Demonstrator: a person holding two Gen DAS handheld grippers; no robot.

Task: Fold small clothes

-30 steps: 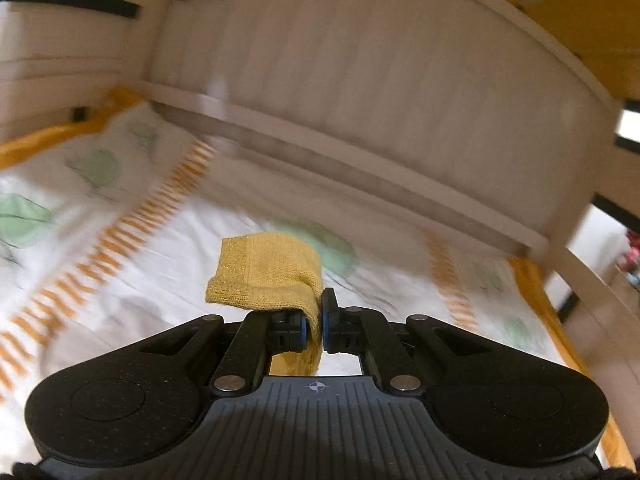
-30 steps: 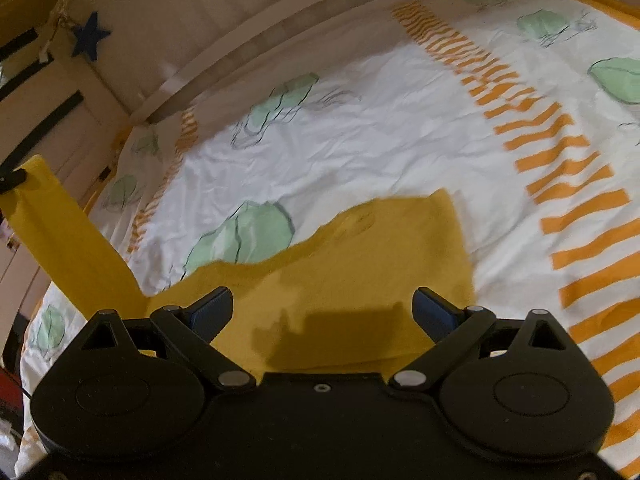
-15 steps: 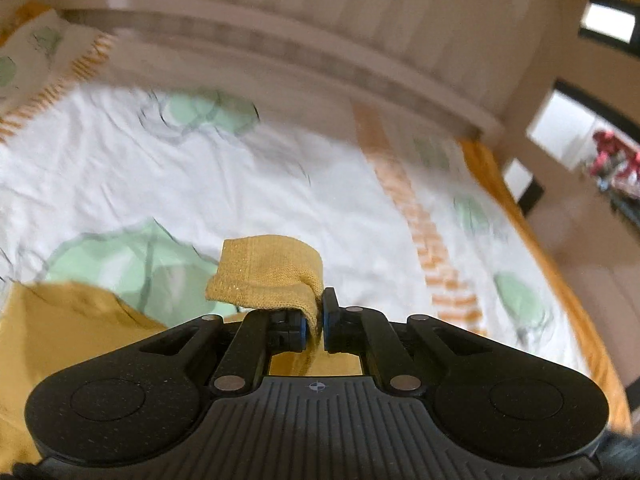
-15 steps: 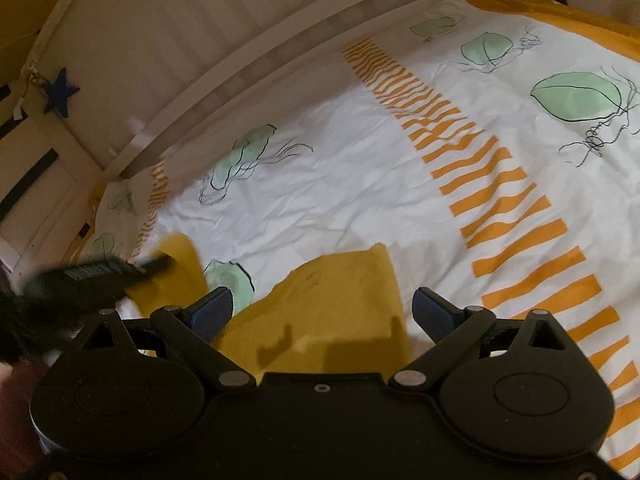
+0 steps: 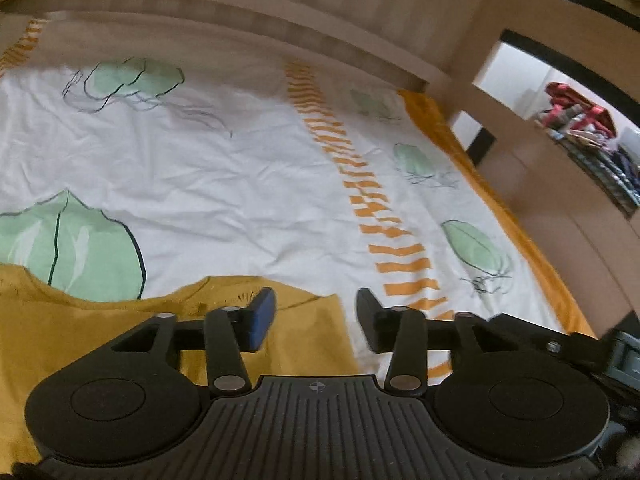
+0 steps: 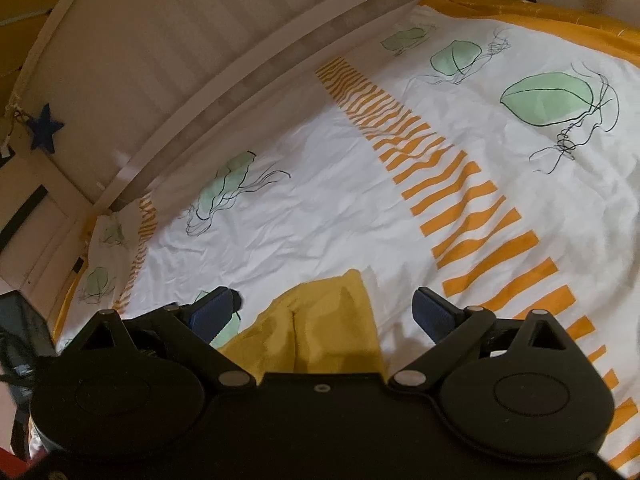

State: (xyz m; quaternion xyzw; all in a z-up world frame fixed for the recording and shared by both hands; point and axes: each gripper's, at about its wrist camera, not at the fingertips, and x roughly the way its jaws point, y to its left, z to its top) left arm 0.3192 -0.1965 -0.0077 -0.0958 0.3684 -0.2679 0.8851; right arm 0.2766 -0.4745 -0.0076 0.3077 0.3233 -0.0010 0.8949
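Mustard garment [image 5: 120, 320] is matt knit cloth; the sheet [image 5: 240, 184] is thin, creased printed cotton; the bed rail [image 6: 224, 92] looks smooth painted wood; the gripper [image 5: 316, 312] is matt black plastic

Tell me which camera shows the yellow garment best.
The left wrist view: the yellow garment spreads wide across the bedsheet, with its neckline visible. The right wrist view shows only a creased end of it, mostly hidden behind the gripper body.

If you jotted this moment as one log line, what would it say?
left gripper: jaws opening, nothing between | right gripper: open, empty | yellow garment: lying on bedsheet
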